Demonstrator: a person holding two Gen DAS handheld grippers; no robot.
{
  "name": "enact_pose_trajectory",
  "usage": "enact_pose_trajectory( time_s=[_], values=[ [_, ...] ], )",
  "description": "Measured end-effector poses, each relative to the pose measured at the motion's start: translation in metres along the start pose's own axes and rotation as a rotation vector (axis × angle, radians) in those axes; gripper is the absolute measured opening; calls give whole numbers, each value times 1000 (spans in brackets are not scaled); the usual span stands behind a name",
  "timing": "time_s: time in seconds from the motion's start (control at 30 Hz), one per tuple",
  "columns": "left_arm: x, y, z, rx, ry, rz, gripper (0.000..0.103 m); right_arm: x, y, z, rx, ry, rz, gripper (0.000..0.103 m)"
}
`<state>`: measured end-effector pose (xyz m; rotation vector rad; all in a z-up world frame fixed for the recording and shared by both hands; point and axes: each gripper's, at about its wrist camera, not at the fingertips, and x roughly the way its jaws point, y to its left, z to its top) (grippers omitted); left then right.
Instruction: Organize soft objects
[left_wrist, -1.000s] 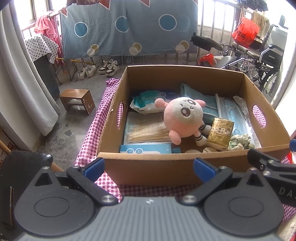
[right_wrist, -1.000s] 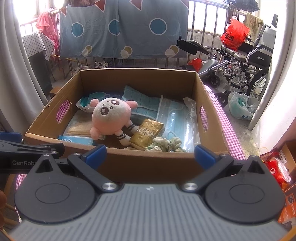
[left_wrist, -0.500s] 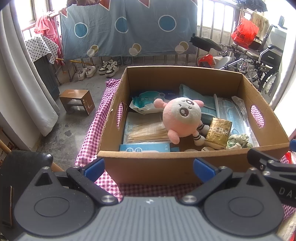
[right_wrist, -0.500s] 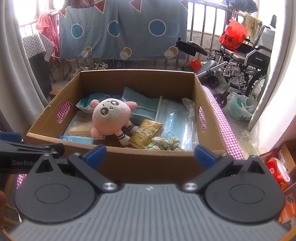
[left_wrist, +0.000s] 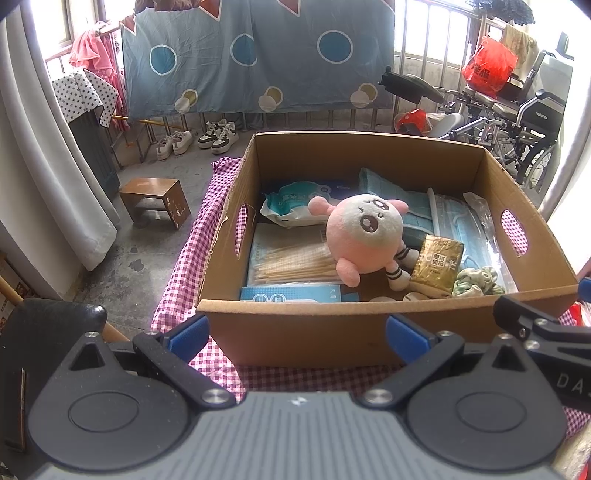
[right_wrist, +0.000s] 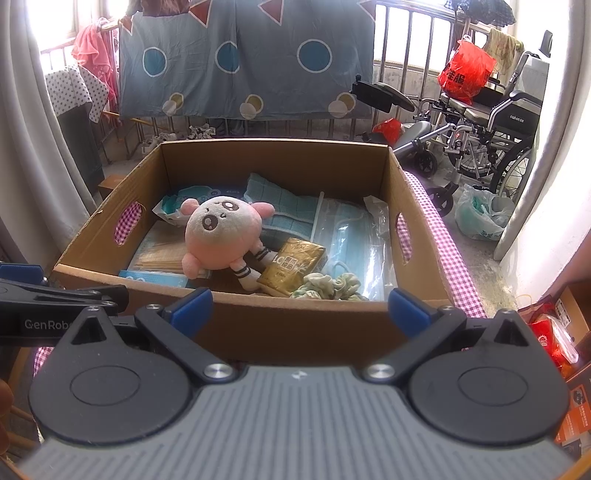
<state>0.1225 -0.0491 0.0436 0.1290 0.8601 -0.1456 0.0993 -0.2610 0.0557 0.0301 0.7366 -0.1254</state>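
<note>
Left tongs (left_wrist: 297, 328) apart, right tongs (right_wrist: 299, 308) apart, both empty before cardboard box (left_wrist: 332, 332); pink plush (left_wrist: 360, 238) inside.

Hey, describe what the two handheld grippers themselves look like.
Both look alike: the left gripper and right gripper have ribbed grey bodies, black linkage arms with round discs and silver pivot bolts, and blue fingertip pads. White lettering reading "GenRob" marks the left gripper's side.

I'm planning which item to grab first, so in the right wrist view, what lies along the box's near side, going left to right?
Blue flat packet → pink plush toy → gold foil pouch → pale green scrunchie → bagged blue face masks. Both grippers hang open outside the cardboard box.
</note>
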Motion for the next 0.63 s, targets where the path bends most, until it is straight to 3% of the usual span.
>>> enact_pose_trajectory(
  time_s=[0.63],
  values=[
    [-2, 0, -2, -2, 0, 3, 102, -1, 1, -1, 1, 4, 0, 102]
  ],
)
